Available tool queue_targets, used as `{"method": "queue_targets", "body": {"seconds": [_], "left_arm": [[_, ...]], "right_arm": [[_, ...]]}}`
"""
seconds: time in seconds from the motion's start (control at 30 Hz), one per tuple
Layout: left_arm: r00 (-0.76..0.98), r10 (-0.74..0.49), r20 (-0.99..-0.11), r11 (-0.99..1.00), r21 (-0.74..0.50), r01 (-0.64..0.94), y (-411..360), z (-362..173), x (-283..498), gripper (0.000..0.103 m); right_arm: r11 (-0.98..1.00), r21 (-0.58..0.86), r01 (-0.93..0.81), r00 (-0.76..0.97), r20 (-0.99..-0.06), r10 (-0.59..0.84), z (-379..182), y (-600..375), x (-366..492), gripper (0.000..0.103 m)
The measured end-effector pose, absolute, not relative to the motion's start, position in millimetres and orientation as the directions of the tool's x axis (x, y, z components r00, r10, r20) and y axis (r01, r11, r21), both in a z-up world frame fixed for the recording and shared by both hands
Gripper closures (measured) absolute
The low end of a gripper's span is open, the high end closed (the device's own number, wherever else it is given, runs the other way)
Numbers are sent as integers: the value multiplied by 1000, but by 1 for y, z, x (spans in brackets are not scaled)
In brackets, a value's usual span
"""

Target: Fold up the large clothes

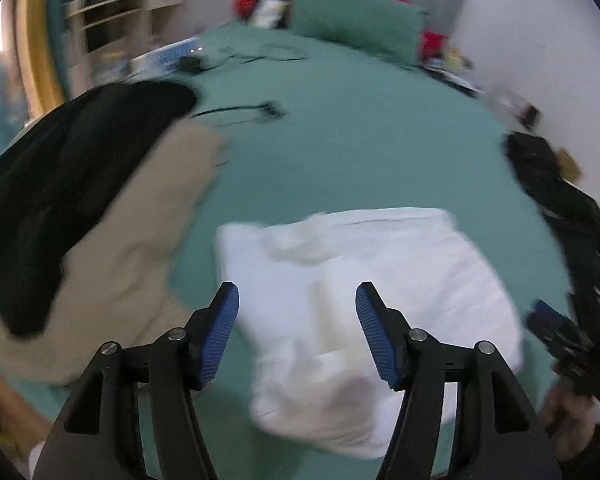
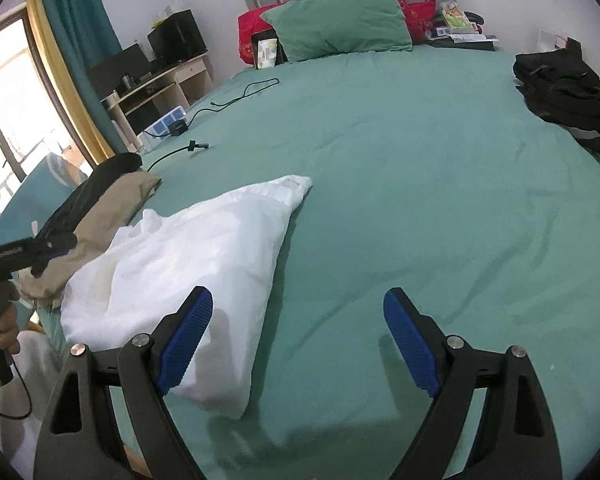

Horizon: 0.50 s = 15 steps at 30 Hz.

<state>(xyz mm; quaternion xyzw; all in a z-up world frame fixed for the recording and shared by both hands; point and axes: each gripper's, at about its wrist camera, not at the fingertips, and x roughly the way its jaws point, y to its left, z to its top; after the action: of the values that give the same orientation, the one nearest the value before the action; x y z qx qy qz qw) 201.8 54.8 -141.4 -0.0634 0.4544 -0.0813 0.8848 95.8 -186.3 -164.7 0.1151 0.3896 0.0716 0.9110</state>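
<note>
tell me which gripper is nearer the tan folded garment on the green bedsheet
Left. The left gripper, open, hangs over the white cloth just beside the tan garment; the right gripper, open, sits beyond the cloth's far edge.

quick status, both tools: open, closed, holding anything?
Left tool: open, nothing gripped; the white garment lies beneath it.
Right tool: open, empty, over the green sheet beside the white garment.

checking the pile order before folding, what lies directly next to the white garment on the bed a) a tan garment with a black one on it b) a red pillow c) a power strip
a, in the right wrist view the tan garment borders the white garment, with the black garment on top.
</note>
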Motion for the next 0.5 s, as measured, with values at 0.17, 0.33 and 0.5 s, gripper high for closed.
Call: {"method": "queue_targets", "body": {"seconds": [0.17, 0.33, 0.5], "left_arm": [[392, -292, -872, 952, -228, 202, 21, -186, 231, 39], [443, -264, -857, 964, -255, 82, 54, -203, 241, 98], [542, -99, -834, 990, -136, -29, 82, -199, 233, 98]], "right_arm": [[958, 279, -65, 672, -697, 249, -166, -186, 114, 16], [951, 290, -110, 663, -691, 288, -167, -181, 130, 16], [942, 294, -163, 634, -700, 329, -173, -172, 149, 16]]}}
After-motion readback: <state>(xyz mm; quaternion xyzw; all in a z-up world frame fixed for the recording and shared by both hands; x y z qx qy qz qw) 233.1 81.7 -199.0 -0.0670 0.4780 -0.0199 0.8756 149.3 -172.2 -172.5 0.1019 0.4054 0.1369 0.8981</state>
